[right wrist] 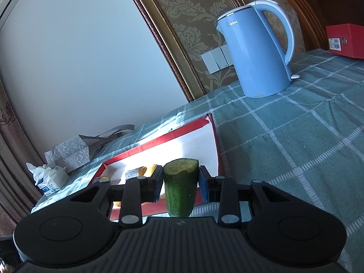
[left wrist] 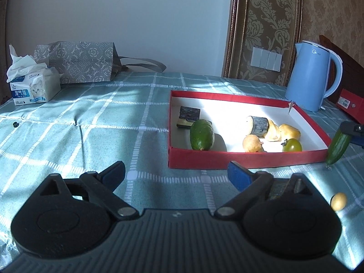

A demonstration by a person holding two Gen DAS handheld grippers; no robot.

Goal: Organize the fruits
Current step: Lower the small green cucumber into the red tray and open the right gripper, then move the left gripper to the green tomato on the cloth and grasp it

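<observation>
A red box with a white inside [left wrist: 245, 158] lies on the checked cloth. It holds a green cucumber piece [left wrist: 202, 134], a dark block [left wrist: 188, 116], a grey-skinned cut piece [left wrist: 258, 125], yellow pieces [left wrist: 289, 132], a small potato [left wrist: 252, 143] and a green tomato [left wrist: 292, 146]. My left gripper [left wrist: 176, 173] is open and empty in front of the box. My right gripper [right wrist: 180, 185] is shut on a cut cucumber half [right wrist: 180, 188], held tilted above the box's right front corner; this half also shows in the left wrist view [left wrist: 337, 144]. A small yellow fruit [left wrist: 338, 201] lies on the cloth at right.
A blue kettle [left wrist: 312, 75] stands behind the box at the right. A red carton [left wrist: 351, 104] lies beside it. A tissue pack [left wrist: 34, 88] and a patterned bag [left wrist: 82, 62] stand at the back left by the wall.
</observation>
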